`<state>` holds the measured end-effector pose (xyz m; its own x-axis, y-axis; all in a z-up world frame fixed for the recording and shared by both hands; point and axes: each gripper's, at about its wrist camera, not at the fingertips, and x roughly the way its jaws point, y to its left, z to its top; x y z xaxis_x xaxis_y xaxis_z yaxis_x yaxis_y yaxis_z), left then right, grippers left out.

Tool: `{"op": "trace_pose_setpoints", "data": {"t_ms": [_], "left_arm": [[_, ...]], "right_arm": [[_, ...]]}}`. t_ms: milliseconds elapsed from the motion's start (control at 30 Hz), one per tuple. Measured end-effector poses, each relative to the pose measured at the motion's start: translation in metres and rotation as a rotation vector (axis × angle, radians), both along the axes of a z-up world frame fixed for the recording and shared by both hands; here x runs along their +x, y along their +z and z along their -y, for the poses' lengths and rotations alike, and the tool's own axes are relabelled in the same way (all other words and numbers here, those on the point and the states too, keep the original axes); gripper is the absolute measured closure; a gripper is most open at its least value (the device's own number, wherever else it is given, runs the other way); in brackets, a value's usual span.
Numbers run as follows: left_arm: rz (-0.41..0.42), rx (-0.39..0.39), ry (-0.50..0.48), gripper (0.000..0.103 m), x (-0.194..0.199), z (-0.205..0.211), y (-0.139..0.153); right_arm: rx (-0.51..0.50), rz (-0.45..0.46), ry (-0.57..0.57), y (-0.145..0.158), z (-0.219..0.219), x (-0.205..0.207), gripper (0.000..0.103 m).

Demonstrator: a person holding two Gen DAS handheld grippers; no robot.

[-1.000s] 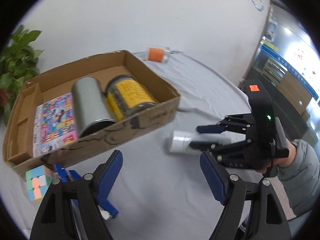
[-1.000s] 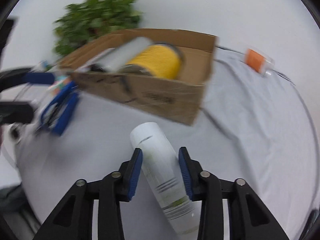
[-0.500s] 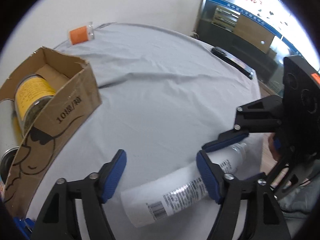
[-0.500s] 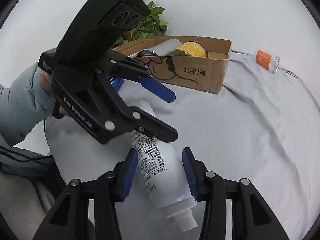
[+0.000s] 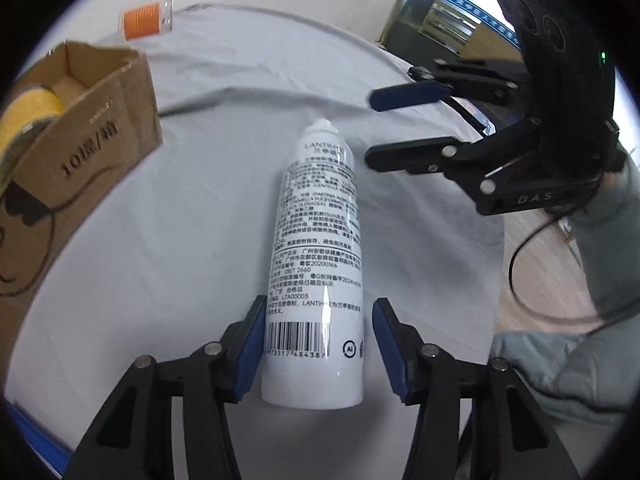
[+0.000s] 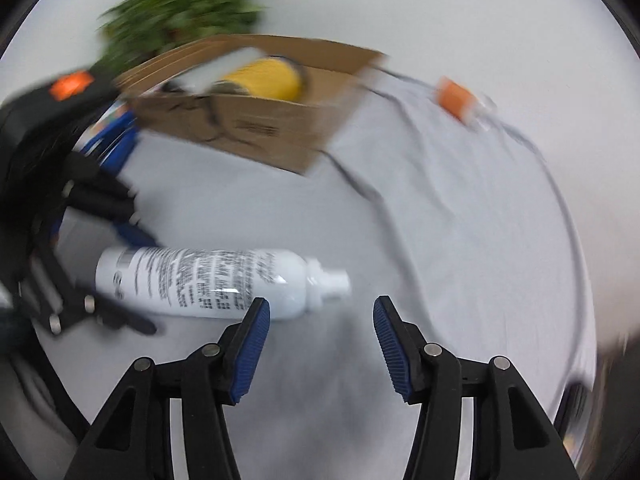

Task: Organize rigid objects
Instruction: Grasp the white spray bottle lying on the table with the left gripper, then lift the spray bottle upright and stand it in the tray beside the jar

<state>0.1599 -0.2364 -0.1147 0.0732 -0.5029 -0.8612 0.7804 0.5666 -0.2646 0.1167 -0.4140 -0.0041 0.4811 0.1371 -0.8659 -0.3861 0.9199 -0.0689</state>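
The left gripper (image 5: 318,344) reaches low over the grey cloth (image 5: 192,240), its blue pads either side of the base of a white spray bottle (image 5: 320,248). The left pad sits against the bottle's side, the right pad stands just clear of it, so the claw is not closed on it. The bottle lies flat on the cloth, base toward this gripper, nozzle pointing away.

The right gripper (image 6: 320,340) hovers with its claw spread wide and nothing between the pads; the bottle's nozzle end lies just beyond its left pad. The left wrist view shows this gripper from the side, to the right of the nozzle, held by a grey-sleeved arm.

The left wrist view shows the bottle's printed label and barcode sharply; the right wrist view is blurred.

Farther off, a cardboard box (image 6: 256,120) holds a yellow can (image 6: 264,80) and a grey cylinder lying beside it. An orange-capped clear container (image 5: 146,22) lies beyond the box. A leafy plant (image 6: 180,8) shows only in the right view.
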Motion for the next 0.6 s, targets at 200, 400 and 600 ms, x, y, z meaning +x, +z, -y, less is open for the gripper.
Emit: {"op": "trace_pose_setpoints", "data": {"t_ms": [200,400,600], "left_arm": [[-0.147,-0.074,0.126,0.054,0.013,-0.004,-0.004],[-0.168,-0.068,0.183,0.060,0.001,-0.002,-0.005],[-0.191,-0.134,0.326,0.059,-0.001,-0.013,-0.004]], "right_arm": [[0.609,-0.274,-0.368,-0.018,0.025,0.010,0.026],[0.529,-0.296,-0.524,-0.049,0.003,0.018,0.038],[0.474,-0.186,-0.505,-0.037,-0.026,0.025,0.054]]}}
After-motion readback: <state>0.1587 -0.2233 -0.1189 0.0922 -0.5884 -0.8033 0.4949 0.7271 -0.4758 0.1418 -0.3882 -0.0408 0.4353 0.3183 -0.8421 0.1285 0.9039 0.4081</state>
